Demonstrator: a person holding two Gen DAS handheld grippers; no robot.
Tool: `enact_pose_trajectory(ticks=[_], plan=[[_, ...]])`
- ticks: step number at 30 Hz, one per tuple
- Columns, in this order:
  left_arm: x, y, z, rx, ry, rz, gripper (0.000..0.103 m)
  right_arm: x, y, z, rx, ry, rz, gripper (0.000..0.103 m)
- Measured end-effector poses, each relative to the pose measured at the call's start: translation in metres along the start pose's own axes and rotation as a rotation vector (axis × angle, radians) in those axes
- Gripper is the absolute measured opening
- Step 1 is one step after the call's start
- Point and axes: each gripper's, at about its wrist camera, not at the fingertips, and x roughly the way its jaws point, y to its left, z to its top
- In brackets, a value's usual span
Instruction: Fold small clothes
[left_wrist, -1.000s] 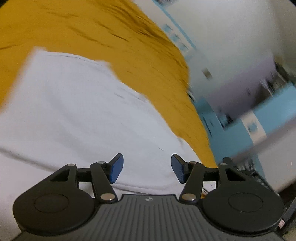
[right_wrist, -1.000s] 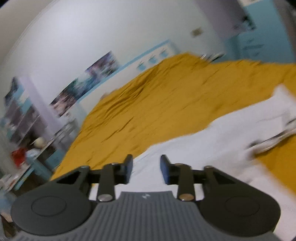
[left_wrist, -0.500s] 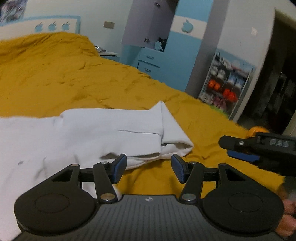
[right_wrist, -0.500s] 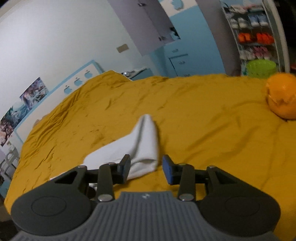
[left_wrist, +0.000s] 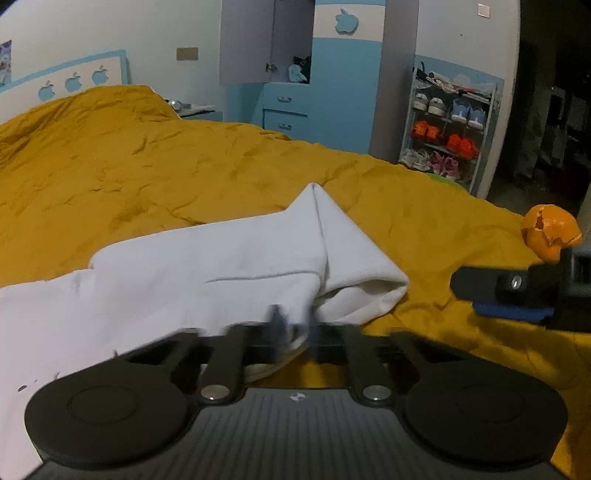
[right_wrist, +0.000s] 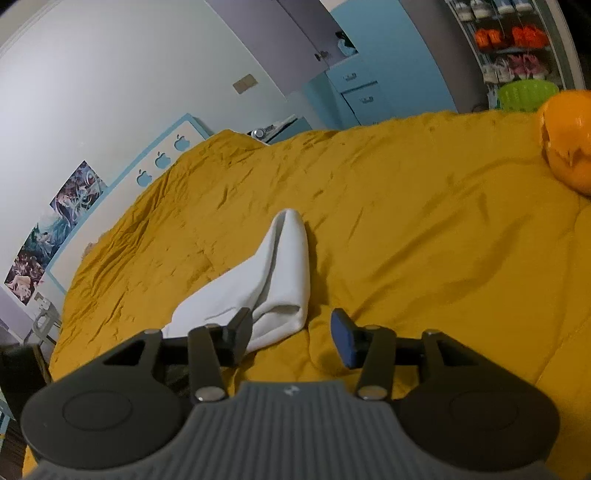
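A white garment (left_wrist: 207, 266) lies on the mustard-yellow bedcover (left_wrist: 147, 166), with one sleeve folded over toward the right. My left gripper (left_wrist: 293, 328) is blurred, its jaws close together at the garment's near edge; cloth sits between the tips. In the right wrist view the same garment (right_wrist: 273, 273) lies ahead and left. My right gripper (right_wrist: 291, 339) is open and empty just above the bedcover, its left finger beside the sleeve end. The right gripper's tip (left_wrist: 517, 295) also shows at the right of the left wrist view.
An orange object (left_wrist: 552, 230) sits on the bed at the right, also in the right wrist view (right_wrist: 569, 140). A blue-and-grey wardrobe (left_wrist: 314, 74) and a shoe rack (left_wrist: 447, 125) stand beyond the bed. A green basket (right_wrist: 528, 94) stands by the rack.
Both cameras swung from a close, blurred view of the garment to a level view over the bed. The left jaws have closed in on the garment's edge. The right jaws have opened wider.
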Motion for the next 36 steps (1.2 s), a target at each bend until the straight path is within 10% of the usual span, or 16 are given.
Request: enact_pose_trajectory(ticks=[7, 14, 20, 27, 36], plan=[[-0.049, 0.044, 0.021, -0.277, -0.154, -0.142, 0.003, 0.004, 0.008, 0.002, -0.015, 0.026, 0.012, 0.046], [-0.121, 0.108, 0.04, -0.565, -0.26, -0.284, 0.003, 0.007, 0.041, -0.004, -0.008, 0.076, 0.209, 0.055], [-0.198, 0.176, 0.033, -0.719, -0.288, -0.251, 0.003, 0.007, 0.088, -0.025, -0.1, 0.122, 0.28, 0.057], [-0.296, 0.268, -0.048, -0.871, -0.278, -0.144, 0.003, 0.004, 0.129, -0.056, -0.179, 0.187, 0.332, 0.06], [-0.301, 0.373, -0.212, -1.175, -0.183, 0.01, 0.003, 0.007, 0.168, -0.099, -0.227, 0.289, 0.328, 0.061]])
